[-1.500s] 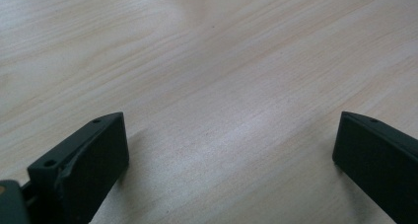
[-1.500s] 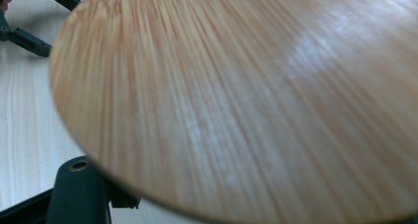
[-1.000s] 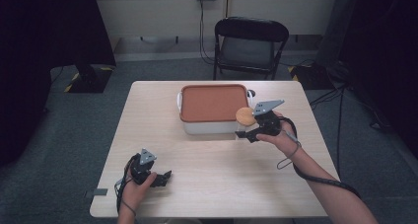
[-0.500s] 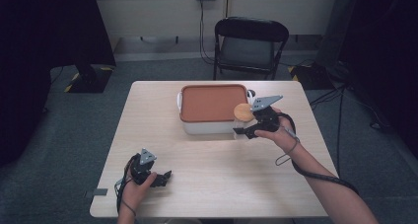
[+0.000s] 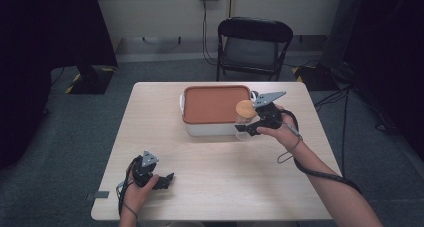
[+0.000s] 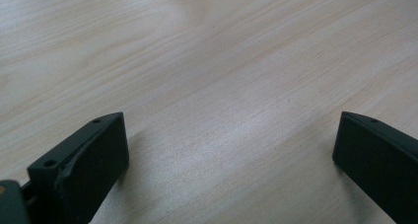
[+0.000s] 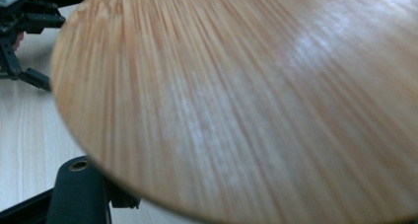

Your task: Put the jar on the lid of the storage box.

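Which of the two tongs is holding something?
The right tongs, by the white box with the orange-brown lid, grip a clear jar with a round wooden lid. The left tongs rest open on the table.

bare table (image 5: 230, 167) between hands, white box (image 5: 212, 128) blocking behind

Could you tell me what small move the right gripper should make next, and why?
Probably lift a little: the right gripper is shut on a jar with a round wooden lid, close against the box, so it should rise clear before travelling.
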{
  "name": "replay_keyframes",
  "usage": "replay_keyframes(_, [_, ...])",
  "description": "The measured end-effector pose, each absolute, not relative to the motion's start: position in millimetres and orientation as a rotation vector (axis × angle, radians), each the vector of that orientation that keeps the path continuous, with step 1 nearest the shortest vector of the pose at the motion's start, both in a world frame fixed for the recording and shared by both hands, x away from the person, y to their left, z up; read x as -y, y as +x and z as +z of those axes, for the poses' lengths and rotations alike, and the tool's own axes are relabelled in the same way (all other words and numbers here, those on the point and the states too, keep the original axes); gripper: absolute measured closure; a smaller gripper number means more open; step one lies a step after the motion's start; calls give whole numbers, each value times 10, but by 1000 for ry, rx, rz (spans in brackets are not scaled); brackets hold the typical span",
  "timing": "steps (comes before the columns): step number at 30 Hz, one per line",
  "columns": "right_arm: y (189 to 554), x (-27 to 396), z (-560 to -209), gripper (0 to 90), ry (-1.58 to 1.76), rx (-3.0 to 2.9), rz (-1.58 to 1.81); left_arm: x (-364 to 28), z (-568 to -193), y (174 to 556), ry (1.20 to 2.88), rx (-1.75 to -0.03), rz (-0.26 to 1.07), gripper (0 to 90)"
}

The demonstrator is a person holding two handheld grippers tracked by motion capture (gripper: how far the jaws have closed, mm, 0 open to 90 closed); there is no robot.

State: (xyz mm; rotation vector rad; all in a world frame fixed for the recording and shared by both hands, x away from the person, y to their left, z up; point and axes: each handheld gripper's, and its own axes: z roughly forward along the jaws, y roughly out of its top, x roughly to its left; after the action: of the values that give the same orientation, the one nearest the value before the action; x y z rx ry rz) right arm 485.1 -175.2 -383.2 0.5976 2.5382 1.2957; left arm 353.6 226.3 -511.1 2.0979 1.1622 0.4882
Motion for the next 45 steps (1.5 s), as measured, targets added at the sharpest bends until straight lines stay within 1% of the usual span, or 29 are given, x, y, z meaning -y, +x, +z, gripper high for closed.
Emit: replay_keyframes(45, [5077,1599,-3403,260,646,-2507,1310,-2264,-5111,3536,2098,-1162,488,1])
